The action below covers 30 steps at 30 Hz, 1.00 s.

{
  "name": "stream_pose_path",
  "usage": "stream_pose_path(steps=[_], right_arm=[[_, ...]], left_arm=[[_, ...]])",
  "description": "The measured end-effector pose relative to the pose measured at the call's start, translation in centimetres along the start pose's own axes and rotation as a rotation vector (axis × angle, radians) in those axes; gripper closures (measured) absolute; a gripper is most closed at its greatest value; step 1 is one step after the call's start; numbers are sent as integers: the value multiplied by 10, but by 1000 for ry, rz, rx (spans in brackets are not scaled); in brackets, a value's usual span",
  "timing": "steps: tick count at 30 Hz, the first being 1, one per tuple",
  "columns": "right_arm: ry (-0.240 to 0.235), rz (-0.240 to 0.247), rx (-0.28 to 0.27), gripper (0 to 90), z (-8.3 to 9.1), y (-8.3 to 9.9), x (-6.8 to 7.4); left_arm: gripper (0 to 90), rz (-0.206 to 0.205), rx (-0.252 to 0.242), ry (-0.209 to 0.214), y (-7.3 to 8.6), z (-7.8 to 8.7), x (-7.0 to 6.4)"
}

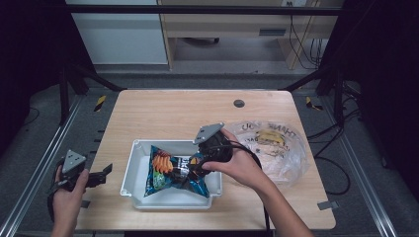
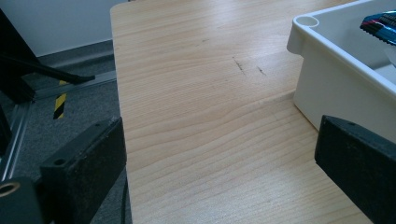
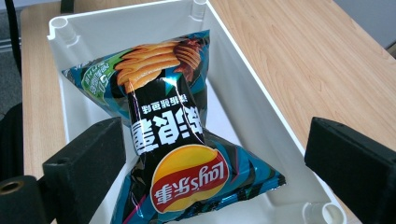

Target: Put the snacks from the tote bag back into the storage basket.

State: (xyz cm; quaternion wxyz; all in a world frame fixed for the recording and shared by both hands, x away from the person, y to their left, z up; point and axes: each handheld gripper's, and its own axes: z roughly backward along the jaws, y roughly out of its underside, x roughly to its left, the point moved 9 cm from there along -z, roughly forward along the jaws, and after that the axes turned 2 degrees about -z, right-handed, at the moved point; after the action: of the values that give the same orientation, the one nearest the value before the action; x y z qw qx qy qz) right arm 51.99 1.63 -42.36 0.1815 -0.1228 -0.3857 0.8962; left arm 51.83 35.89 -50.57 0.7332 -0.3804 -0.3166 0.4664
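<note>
The right gripper (image 1: 197, 167) is hovering over the white plastic bin (image 1: 129, 170), its jaws standing wide apart with nothing between them. Directly below and ahead of those jaws the bag of Lay's crisps (image 3: 173, 140) is lying inside the bin (image 3: 243, 93), pinched in at its middle, one end leaning toward the far wall and the logo end nearest the gripper. In the right gripper view the bag is sitting between the two black jaws but clear of both, so the gripper is not gripping it.

The left gripper (image 1: 101, 175) is resting off to the side, at the near left edge of the wooden table (image 1: 173, 113), jaws likewise open and empty; the bin's corner (image 2: 306, 28) is showing just beyond its right jaw.

Behind the right hand, a clear plastic bag (image 1: 276, 148) with printed lettering is lying on the table, holding something yellow that I cannot make out.

As a judgement, the crisps look already placed in the bin, and what is left is drawing the right gripper clear, or fetching further items from the plastic bag.
</note>
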Motion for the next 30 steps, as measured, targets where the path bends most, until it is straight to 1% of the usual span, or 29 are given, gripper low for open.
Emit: stream_pose_path(steps=[11, 17, 20, 21, 23, 25, 30], right_arm=[[33, -18, -23, 52, 12, 0, -6], [72, -40, -49, 52, 23, 1, -13], [82, -45, -56, 52, 26, 2, -15], [96, -54, -65, 52, 31, 3, -18], [100, -55, -68, 52, 33, 4, -19], [117, -68, -82, 52, 39, 6, -22], [136, -80, -93, 52, 47, 10, -26]], left_arm=[[21, -3, 1, -1, 0, 0, 0], [21, -3, 1, 0, 0, 0, 0], [21, -3, 1, -1, 0, 0, 0], [21, -2, 1, -1, 0, 0, 0], [21, -3, 1, -1, 0, 0, 0], [21, -3, 2, 0, 0, 0, 0], [21, -3, 2, -2, 0, 0, 0]])
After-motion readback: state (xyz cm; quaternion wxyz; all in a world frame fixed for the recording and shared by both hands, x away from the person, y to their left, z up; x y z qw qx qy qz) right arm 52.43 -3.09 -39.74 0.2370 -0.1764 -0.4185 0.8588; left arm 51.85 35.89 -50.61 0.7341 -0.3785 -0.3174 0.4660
